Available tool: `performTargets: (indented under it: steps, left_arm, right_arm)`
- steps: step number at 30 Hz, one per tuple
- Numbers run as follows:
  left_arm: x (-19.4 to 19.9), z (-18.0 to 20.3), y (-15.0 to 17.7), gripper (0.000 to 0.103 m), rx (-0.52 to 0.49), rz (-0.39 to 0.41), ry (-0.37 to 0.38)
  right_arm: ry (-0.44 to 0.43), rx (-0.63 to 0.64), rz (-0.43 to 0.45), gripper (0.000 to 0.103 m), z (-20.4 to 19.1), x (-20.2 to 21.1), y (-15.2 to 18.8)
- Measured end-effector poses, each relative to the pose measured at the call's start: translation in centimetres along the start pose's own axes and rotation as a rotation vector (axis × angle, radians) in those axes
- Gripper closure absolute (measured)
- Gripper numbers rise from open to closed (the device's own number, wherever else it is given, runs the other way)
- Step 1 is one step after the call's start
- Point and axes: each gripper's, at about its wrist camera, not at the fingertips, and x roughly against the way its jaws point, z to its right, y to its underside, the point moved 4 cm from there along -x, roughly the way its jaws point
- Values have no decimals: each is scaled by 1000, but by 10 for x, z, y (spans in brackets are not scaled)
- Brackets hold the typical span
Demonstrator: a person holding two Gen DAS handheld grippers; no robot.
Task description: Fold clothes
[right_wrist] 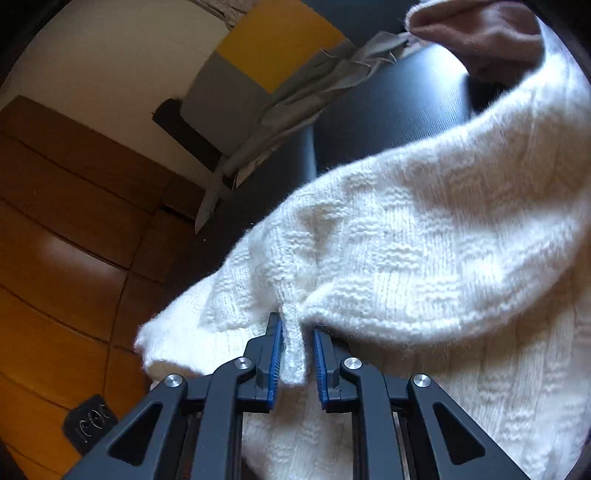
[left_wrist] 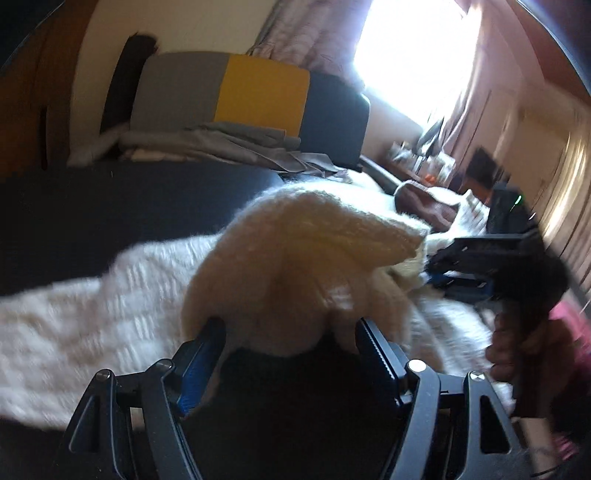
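Bunching over a dark sofa seat [left_wrist: 92,214], a fluffy cream knit sweater [left_wrist: 303,258] sits between two hand-held grippers. Seen from the left wrist camera, the left gripper [left_wrist: 288,332] has its jaws spread wide, with a thick hump of the knit mounded between the blue-lined fingers [left_wrist: 201,354]; the wool drapes over both of them, and whether the pads actually press on it cannot be told. At the right of that view, the right gripper [left_wrist: 439,269] reaches in toward the sweater, a person's hand [left_wrist: 517,347] wrapped around its handle beside a pink sleeve [left_wrist: 570,332]. From the right wrist camera, the right gripper [right_wrist: 297,354] shows its jaws drawn close together around a narrow pinched fold of the sweater [right_wrist: 424,236]; the fold lies against the left pad, while a slim gap shows at the right one. The rest of the garment spreads up and to the right across the seat, with one part trailing off to the left in the left wrist view. Behind it lie crumpled grey cloth [left_wrist: 236,144], a grey-and-yellow cushion [left_wrist: 229,92] and a brownish-pink garment [right_wrist: 484,33] resting at the sweater's far edge. Bright window light [left_wrist: 410,48] washes out the background, and wooden panelling [right_wrist: 59,221] fills the left side of the right wrist view.
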Motion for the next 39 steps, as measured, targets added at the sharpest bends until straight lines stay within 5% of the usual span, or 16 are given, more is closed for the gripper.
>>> performTargets:
  steps: [8, 19, 28, 33, 36, 39]
  left_arm:
    - [-7, 0, -16, 30, -61, 7, -35]
    - [-27, -10, -89, 29, -181, 108, -104]
    - [-97, -62, -108, 30, -66, -39, -131]
    - [-56, -64, -84, 28, -6, 9, -63]
    - [-27, -62, -55, 28, 58, 7, -28]
    - [2, -62, -14, 28, 202, -17, 25]
  right_arm:
    - [38, 151, 74, 87, -33, 7, -30]
    - [149, 250, 169, 87, -50, -32, -148]
    - [317, 205, 64, 86, 0, -110, -209]
    - [253, 131, -3, 67, 31, -125, -202]
    - [191, 83, 8, 45, 31, -103, -196]
    - [124, 118, 51, 35, 15, -61, -171]
